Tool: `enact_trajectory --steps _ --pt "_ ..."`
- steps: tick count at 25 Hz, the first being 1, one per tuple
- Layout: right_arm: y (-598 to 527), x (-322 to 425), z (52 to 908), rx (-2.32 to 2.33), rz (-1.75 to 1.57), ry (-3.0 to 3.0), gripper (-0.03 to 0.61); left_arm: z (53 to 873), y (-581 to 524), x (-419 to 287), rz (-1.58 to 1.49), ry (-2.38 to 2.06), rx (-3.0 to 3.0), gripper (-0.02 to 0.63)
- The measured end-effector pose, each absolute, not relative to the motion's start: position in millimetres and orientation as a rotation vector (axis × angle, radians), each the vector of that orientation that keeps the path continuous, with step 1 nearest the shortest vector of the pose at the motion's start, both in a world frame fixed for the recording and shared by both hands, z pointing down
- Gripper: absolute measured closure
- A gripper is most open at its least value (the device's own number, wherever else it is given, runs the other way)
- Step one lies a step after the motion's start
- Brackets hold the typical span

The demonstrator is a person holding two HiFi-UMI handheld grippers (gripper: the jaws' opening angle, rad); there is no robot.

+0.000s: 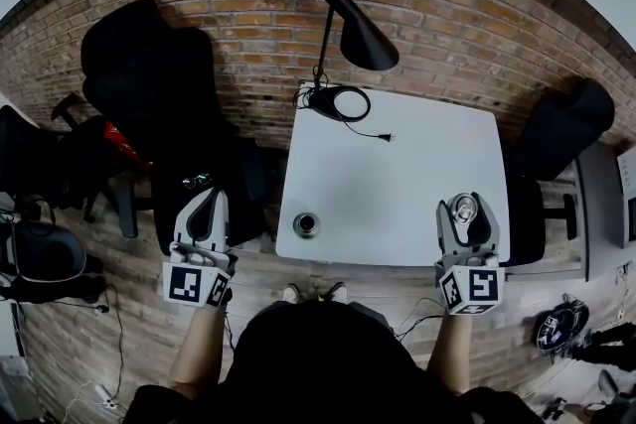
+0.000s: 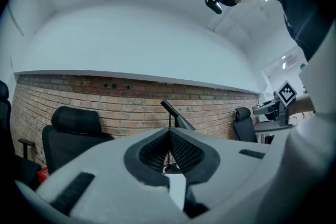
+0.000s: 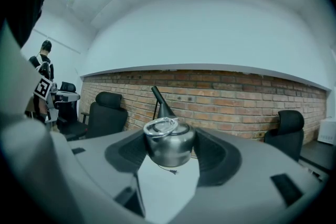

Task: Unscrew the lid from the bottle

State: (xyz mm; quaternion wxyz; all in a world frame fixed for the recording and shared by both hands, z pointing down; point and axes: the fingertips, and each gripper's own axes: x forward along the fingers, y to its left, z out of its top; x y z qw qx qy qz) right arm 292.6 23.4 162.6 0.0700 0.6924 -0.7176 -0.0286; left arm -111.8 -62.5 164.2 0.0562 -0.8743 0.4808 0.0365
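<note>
A small steel bottle stands upright with its mouth uncovered near the front left corner of the white table. Its rounded steel lid with a ring on top sits between the pads of my right gripper, which is shut on it above the table's front right corner. In the right gripper view the lid fills the gap between the jaws of the right gripper. My left gripper hangs off the table's left side, shut and empty; in the left gripper view its pads meet.
A black desk lamp stands at the table's far edge with its coiled cable and plug lying beside it. Black office chairs stand left, and another chair right of the table. A brick wall runs behind.
</note>
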Motion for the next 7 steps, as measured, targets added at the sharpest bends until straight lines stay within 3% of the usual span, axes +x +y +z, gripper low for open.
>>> enact_trajectory --steps 7 --pt "21.6 285.3 157.5 2.063 -0.118 -2.150 0.312 163.7 -58.0 -106.8 0.116 1.430 -2.661 0.591"
